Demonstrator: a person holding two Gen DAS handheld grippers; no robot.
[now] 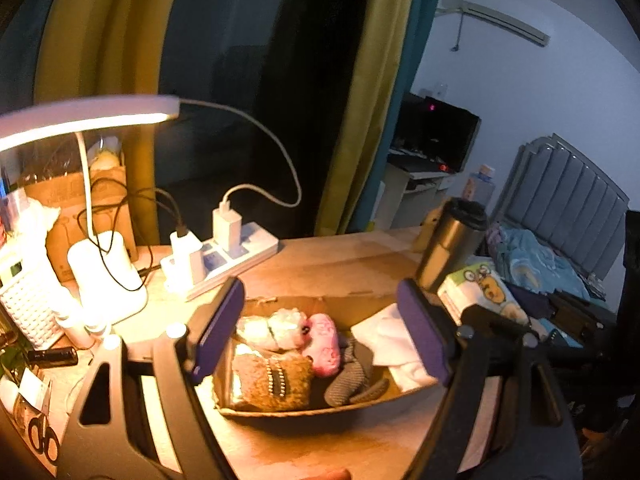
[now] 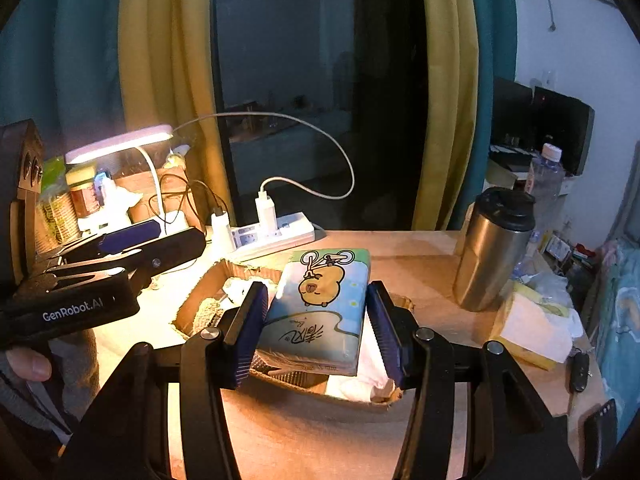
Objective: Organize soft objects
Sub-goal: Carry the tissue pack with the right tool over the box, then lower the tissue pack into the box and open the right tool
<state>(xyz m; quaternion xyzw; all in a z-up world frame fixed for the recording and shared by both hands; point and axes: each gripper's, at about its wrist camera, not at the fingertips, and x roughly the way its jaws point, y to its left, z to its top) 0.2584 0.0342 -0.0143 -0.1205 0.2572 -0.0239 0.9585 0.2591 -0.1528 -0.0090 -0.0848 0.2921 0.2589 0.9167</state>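
A shallow cardboard box [image 1: 280, 410] on the wooden desk holds a brown plush [image 1: 272, 376], a pink and white plush [image 1: 320, 340], a grey knit item [image 1: 352, 380] and a white cloth [image 1: 392, 340]. My left gripper [image 1: 320, 336] is open and empty, its fingers straddling the box from above. My right gripper [image 2: 316, 328] is shut on a cartoon-printed tissue pack [image 2: 320, 304], held over the right end of the box [image 2: 192, 304]. The pack also shows in the left wrist view [image 1: 476, 288]. The left gripper shows at the left of the right wrist view [image 2: 120, 252].
A lit desk lamp [image 1: 80, 120], a power strip with chargers [image 1: 224, 256] and a white basket [image 1: 28, 304] stand at the back left. A steel tumbler [image 2: 492, 248] and a yellow tissue box [image 2: 532, 328] stand to the right. Scissors [image 1: 44, 436] lie at front left.
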